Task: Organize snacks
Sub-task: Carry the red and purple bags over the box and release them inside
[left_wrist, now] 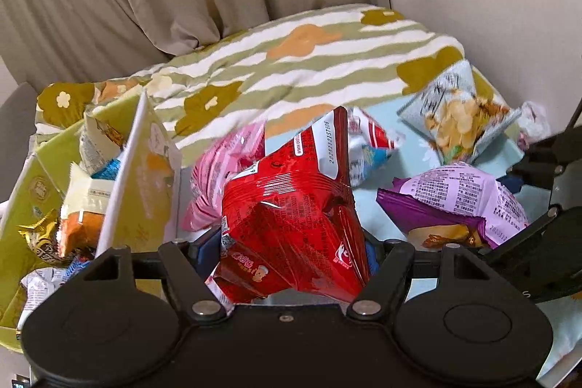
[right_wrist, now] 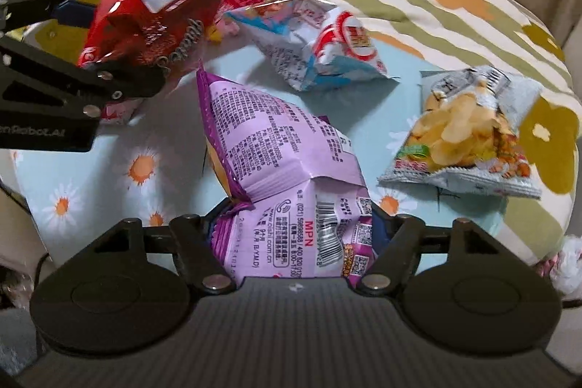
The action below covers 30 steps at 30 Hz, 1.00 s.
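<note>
My left gripper (left_wrist: 294,242) is shut on a red snack bag (left_wrist: 291,206), held up off the bed just right of a green cardboard box (left_wrist: 145,148). The right wrist view shows this red bag (right_wrist: 145,20) and the left gripper (right_wrist: 116,46) at upper left. A purple snack bag (right_wrist: 276,148) stands between the pads of my right gripper (right_wrist: 296,228), which press its lower end from both sides. From the left wrist, the purple bag (left_wrist: 454,199) and the right gripper (left_wrist: 534,195) sit at the right edge.
The green box holds several snack packs (left_wrist: 87,191). On the light blue daisy sheet (right_wrist: 109,177) lie a pink bag (left_wrist: 218,177), a white, red and blue bag (right_wrist: 327,42) and a grey chips bag (right_wrist: 469,133). A striped flowered quilt (left_wrist: 291,60) and curtains lie behind.
</note>
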Motion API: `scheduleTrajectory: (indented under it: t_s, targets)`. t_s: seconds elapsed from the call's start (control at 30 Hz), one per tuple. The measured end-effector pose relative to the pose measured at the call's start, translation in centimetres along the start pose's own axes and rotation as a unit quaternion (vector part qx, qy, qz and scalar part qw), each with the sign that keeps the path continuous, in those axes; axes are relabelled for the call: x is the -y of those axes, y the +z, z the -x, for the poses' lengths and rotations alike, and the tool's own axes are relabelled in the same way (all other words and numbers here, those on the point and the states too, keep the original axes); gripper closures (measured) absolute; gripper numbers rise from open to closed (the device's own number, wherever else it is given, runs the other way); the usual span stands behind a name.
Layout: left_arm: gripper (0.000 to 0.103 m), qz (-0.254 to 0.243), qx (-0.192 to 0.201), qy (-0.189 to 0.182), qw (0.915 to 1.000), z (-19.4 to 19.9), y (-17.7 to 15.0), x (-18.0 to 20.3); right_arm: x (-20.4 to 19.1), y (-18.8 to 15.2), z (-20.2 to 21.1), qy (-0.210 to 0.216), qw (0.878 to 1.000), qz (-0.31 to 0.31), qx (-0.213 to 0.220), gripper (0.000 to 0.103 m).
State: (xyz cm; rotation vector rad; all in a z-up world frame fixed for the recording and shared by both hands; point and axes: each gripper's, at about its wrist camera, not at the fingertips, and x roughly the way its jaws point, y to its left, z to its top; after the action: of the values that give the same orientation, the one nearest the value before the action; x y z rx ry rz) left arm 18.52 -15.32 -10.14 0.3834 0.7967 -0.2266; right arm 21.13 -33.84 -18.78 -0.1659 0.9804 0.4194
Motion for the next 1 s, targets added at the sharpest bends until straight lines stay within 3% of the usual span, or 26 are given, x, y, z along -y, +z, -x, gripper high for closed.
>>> scheduleTrajectory:
  t_s: [0.3,0.47,0.77,1.0]
  targets:
    - [0.027,0.034,0.048,0.023,0.998,4.8,1.8,-1.6,-0.2,2.0,4.7,0.01,0.998,-0.029,0.052,0.019]
    - [0.027,0.071,0.067,0.049,0.994,8.0,2.3,-4.3,-1.3,4.8,7.7,0.041,0.995,-0.037,0.082,0.019]
    - [0.027,0.131,0.082,0.102,0.9827,11.2,2.6,-12.6,-6.0,11.7,10.4,0.096,0.987,-0.012,0.131,0.019]
    - [0.027,0.138,0.091,0.117,0.9793,10.7,3.8,-20.1,-11.4,18.0,9.9,0.103,0.982,-0.009,0.155,0.019]
